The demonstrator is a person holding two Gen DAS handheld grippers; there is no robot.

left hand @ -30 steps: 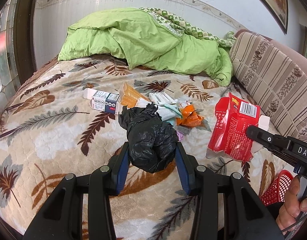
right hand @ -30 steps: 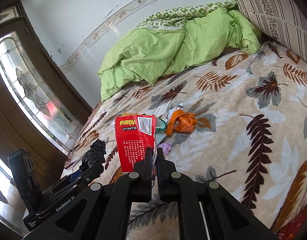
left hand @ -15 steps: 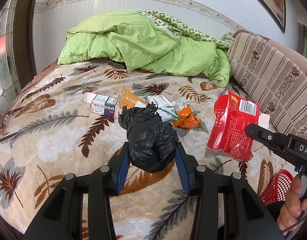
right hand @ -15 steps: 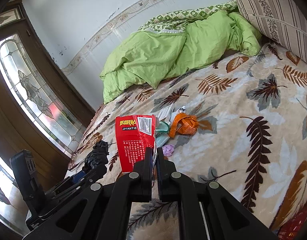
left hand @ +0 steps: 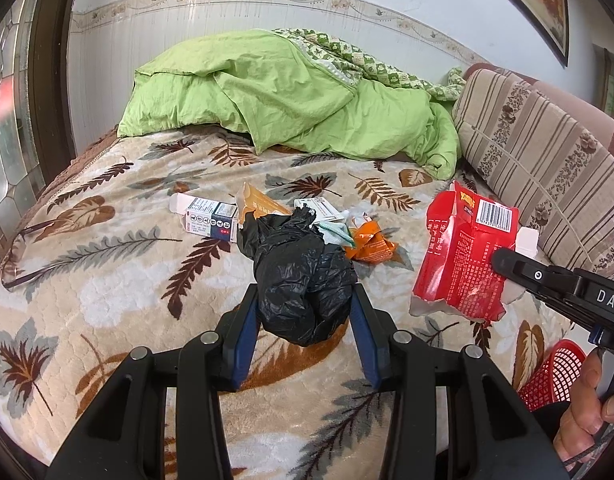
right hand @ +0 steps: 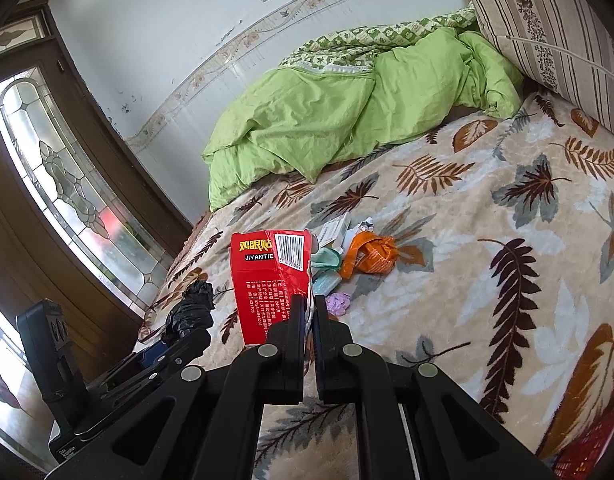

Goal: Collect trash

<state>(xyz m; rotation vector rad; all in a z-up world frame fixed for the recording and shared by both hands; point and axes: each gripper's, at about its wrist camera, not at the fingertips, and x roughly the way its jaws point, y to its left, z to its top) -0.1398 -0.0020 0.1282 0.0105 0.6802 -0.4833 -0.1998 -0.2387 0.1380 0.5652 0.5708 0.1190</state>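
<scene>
My left gripper [left hand: 305,300] is shut on a crumpled black plastic bag [left hand: 303,276], held above the leaf-patterned blanket. My right gripper [right hand: 310,304] is shut on the edge of a flattened red carton [right hand: 269,280], which hangs upright; from the left wrist it shows as the red carton [left hand: 463,256] at the right. Loose trash lies on the bed beyond: a white and blue box [left hand: 205,220], an orange packet [left hand: 259,204], a white box [left hand: 317,206], a crumpled orange wrapper [right hand: 367,254], a teal mask [right hand: 325,268] and a small purple scrap [right hand: 338,303].
A green duvet [left hand: 283,100] is heaped at the head of the bed. A striped cushion [left hand: 539,152] lines the right side. A red mesh basket [left hand: 555,376] sits low at the right beside a person's hand [left hand: 587,404]. A glazed wooden door [right hand: 67,200] stands left.
Both grippers keep their holds; the views have tilted up slightly, showing more of the wall above the bed.
</scene>
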